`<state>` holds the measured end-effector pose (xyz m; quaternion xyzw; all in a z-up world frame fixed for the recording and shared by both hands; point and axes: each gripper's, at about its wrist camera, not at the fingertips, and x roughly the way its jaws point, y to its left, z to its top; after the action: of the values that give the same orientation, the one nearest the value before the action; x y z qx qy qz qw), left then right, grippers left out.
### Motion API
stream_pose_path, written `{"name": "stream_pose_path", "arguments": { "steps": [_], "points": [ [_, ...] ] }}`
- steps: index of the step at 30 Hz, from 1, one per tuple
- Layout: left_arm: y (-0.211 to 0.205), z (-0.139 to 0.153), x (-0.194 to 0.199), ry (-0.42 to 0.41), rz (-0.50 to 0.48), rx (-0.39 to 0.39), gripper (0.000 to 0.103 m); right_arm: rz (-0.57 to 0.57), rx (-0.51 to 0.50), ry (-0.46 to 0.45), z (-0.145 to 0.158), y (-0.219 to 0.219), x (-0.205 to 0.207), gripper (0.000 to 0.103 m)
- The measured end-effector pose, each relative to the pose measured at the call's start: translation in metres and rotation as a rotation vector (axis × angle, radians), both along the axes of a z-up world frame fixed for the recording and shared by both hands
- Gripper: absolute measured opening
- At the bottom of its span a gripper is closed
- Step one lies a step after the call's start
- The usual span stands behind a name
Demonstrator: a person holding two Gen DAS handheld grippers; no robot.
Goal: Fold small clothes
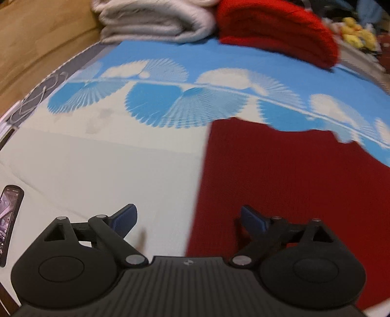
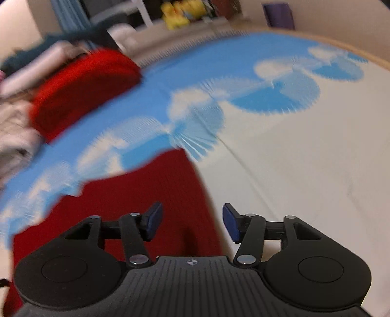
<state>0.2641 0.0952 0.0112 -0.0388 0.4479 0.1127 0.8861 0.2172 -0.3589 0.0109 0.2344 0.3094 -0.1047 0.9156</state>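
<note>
— What do you have in front of your left tool (image 1: 189, 219)?

— Its blue pads (image 1: 125, 218) stand wide apart with nothing between them. The dark red garment (image 1: 280, 190) lies flat, filling the lower right of the left wrist view; its straight left edge runs down between my two fingers, so one pad hangs over the cloth and the other over the pale part of the cover.

— And the right tool (image 2: 192, 222)?

— Also spread apart, holding nothing. In the right wrist view the same dark red garment (image 2: 136, 195) sits in the lower left of the frame, its right edge passing down the gap between my fingers. The far edge of the cloth looks uneven, though the picture is blurred there.

— What is it lying on?

— A blue and white patterned cover (image 1: 151, 102), with fan-shaped white and blue motifs across the middle of the frame and a plain cream area nearer to me.

— Anything else about?

— At the top of the left wrist view, a folded grey-white pile (image 1: 156, 22) sits beside a folded bright red piece (image 1: 277, 31). A phone (image 1: 9, 224) with a lit screen lies at the lower left edge. Yellow soft toys (image 1: 358, 34) show in the upper right corner.
</note>
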Motion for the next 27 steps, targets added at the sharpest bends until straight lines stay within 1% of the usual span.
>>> {"name": "stream_pose_path", "arguments": {
  "steps": [1, 2, 3, 4, 6, 7, 9, 13, 15, 18, 21, 24, 27],
  "points": [
    [-0.006, 0.006, -0.014, -0.018, -0.003, 0.002, 0.095, 0.004, 0.021, -0.034, 0.005, 0.005, -0.014, 0.071],
    [-0.011, 0.008, -0.028, -0.035, 0.0, 0.004, 0.101, 0.007, 0.04, -0.047, 0.008, 0.009, -0.028, 0.073],
    [-0.017, 0.009, -0.043, -0.046, 0.002, 0.004, 0.103, 0.018, 0.073, -0.057, 0.008, 0.014, -0.042, 0.073],
    [-0.024, 0.008, -0.059, -0.054, -0.001, 0.001, 0.103, 0.029, 0.1, -0.055, 0.006, 0.02, -0.054, 0.073],
    [-0.033, 0.005, -0.084, -0.051, -0.029, -0.01, 0.103, 0.048, 0.152, -0.039, -0.001, 0.032, -0.077, 0.074],
    [-0.037, 0.001, -0.094, -0.045, -0.038, -0.01, 0.103, 0.056, 0.161, -0.03, -0.005, 0.037, -0.085, 0.074],
    [-0.043, -0.005, -0.113, -0.04, -0.048, -0.014, 0.103, 0.075, 0.148, -0.02, -0.011, 0.051, -0.103, 0.076],
    [-0.052, -0.014, -0.138, -0.03, -0.073, -0.006, 0.103, 0.101, 0.095, -0.018, -0.012, 0.074, -0.132, 0.078],
    [-0.053, -0.016, -0.142, -0.036, -0.083, -0.002, 0.103, 0.107, 0.077, -0.018, -0.013, 0.081, -0.141, 0.078],
    [-0.053, -0.018, -0.143, -0.05, -0.096, -0.007, 0.103, 0.143, 0.057, -0.012, -0.016, 0.09, -0.144, 0.079],
    [-0.051, -0.022, -0.136, -0.038, -0.089, -0.018, 0.103, 0.149, 0.03, 0.001, -0.019, 0.094, -0.138, 0.08],
    [-0.05, -0.022, -0.129, -0.041, -0.088, -0.031, 0.103, 0.15, 0.037, 0.017, -0.023, 0.096, -0.131, 0.08],
    [-0.05, -0.022, -0.124, -0.045, -0.093, -0.025, 0.103, 0.163, 0.043, 0.033, -0.027, 0.097, -0.125, 0.08]
  ]
}}
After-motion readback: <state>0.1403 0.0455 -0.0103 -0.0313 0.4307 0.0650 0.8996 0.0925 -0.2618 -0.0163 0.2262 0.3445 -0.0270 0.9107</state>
